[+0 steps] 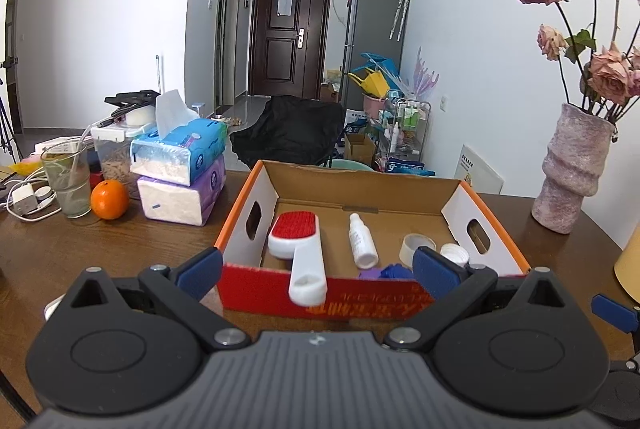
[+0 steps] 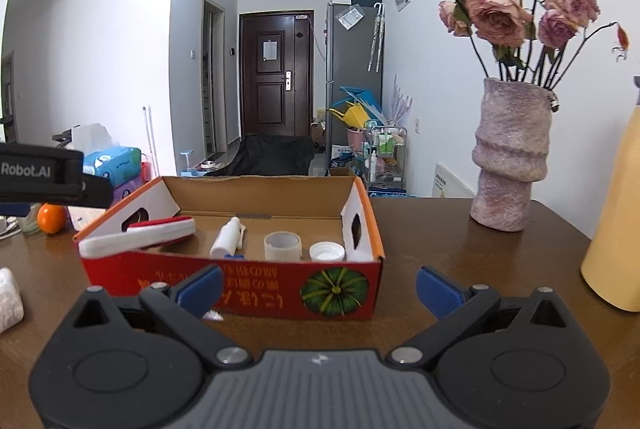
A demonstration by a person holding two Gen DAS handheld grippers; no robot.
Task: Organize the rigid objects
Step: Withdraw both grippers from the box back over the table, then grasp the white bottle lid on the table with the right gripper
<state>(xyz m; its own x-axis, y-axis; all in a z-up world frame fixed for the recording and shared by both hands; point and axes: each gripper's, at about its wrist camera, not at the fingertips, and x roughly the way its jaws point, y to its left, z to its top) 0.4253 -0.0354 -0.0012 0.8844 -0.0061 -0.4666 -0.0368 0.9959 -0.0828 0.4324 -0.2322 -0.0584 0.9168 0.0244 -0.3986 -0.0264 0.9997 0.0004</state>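
On the wooden desk (image 1: 80,253), both hand-held grippers, left (image 1: 318,271) and right (image 2: 320,287), stood wide open and empty before the cardboard box (image 2: 256,289); a lint brush (image 1: 298,253) leaned over its front wall.

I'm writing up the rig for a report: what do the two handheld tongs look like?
Both look alike. The left tongs and right tongs each have blue ribbed fingertip pads on black linkage arms with silver pivot screws, two round black housings and a grey ribbed centre body. The black side of the left unit, seen from the right camera, carries white "Robot.AI" lettering. No sleeves or cables show.

home | entrance door (image 1: 289,29); fridge (image 1: 374,33); vase (image 2: 510,155) of dried roses on dining table (image 2: 440,229)
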